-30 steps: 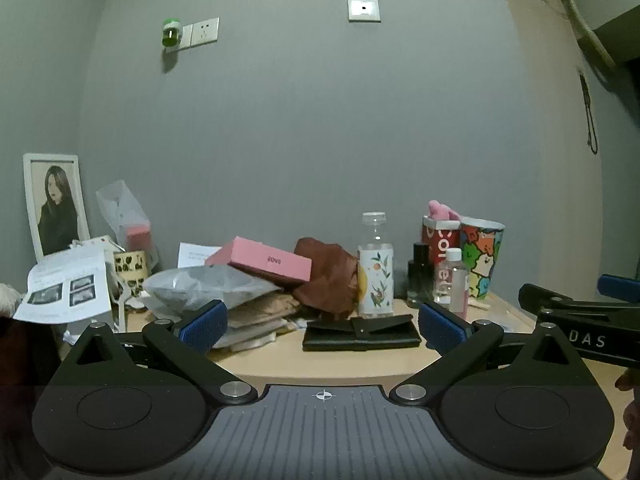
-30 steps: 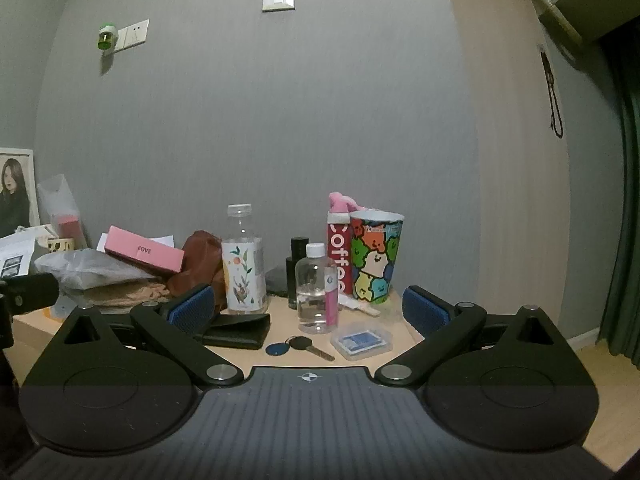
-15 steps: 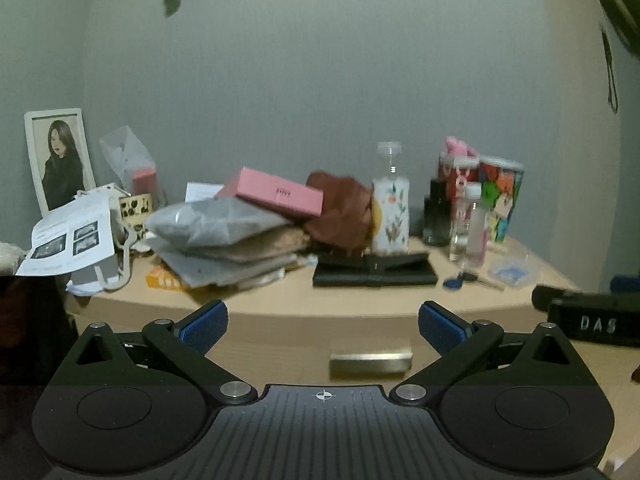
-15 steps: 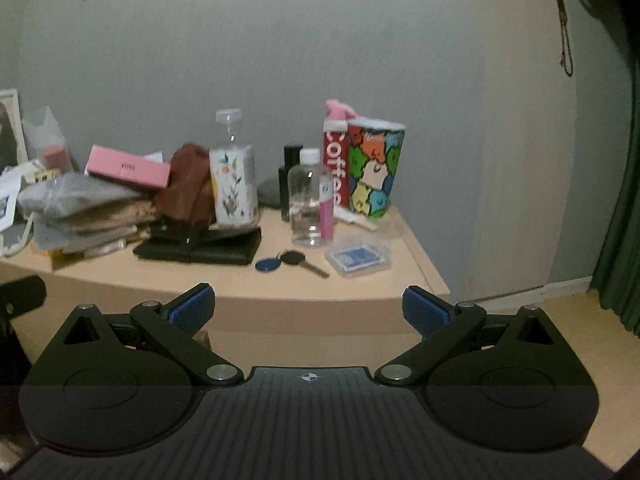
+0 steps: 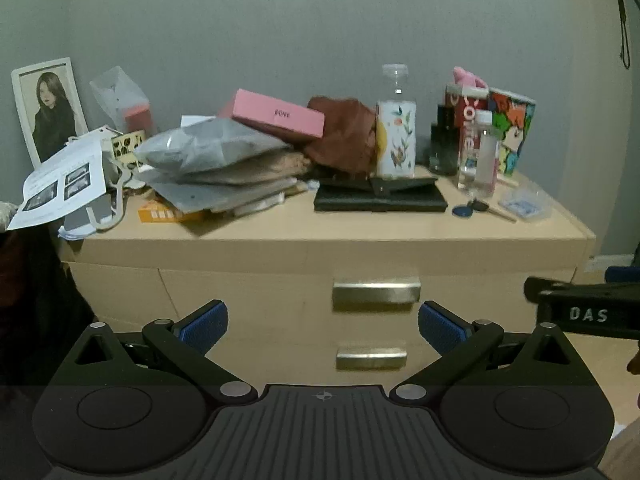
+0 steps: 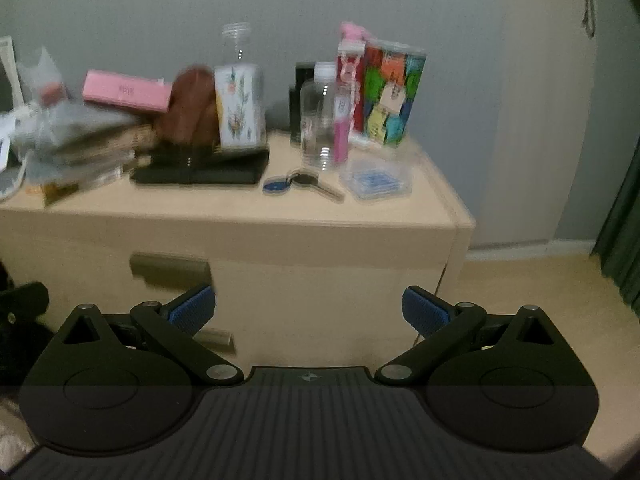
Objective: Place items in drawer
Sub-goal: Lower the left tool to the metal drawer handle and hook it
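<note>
**Both grippers facing the closed drawers**

The left gripper (image 5: 323,324) is hovering, blue-padded fingers spread wide and empty, before the pale wooden dresser (image 5: 248,284). Its top drawer with the brass rectangular handle (image 5: 376,295) is sitting shut. The right gripper (image 6: 309,307) is hanging likewise agape, gripping nothing, while a black flat wallet (image 5: 380,199) is lying on top.

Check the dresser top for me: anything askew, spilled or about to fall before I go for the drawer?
Nothing spilled. The left-hand pile is untidy: the pink box lies tilted on a grey bag, and a printed sheet overhangs the left edge. The bottles stand upright. Both drawer handles sit flush, drawers closed.
</note>
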A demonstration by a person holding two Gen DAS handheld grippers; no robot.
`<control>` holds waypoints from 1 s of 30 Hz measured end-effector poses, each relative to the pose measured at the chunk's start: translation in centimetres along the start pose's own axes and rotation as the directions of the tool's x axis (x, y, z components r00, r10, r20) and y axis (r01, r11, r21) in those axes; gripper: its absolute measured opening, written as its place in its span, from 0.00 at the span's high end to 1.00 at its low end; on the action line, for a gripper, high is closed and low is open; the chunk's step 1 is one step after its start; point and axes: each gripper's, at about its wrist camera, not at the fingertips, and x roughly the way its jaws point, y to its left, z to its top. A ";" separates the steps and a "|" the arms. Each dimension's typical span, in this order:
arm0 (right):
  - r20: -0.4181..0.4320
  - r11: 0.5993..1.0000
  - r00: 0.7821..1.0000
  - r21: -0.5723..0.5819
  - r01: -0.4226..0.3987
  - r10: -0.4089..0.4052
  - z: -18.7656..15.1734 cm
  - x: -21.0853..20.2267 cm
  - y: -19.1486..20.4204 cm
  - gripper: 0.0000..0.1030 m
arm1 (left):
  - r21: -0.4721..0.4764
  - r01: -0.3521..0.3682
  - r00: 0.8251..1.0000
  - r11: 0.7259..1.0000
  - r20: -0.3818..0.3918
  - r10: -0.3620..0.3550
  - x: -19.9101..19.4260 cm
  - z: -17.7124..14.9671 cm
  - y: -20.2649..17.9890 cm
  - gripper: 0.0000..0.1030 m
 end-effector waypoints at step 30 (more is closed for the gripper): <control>0.020 0.996 1.000 0.086 0.005 -0.006 -1.9 -2.1 -0.8 0.00 | 0.120 0.058 0.998 0.991 -0.006 -0.058 4.9 -2.1 -4.3 0.00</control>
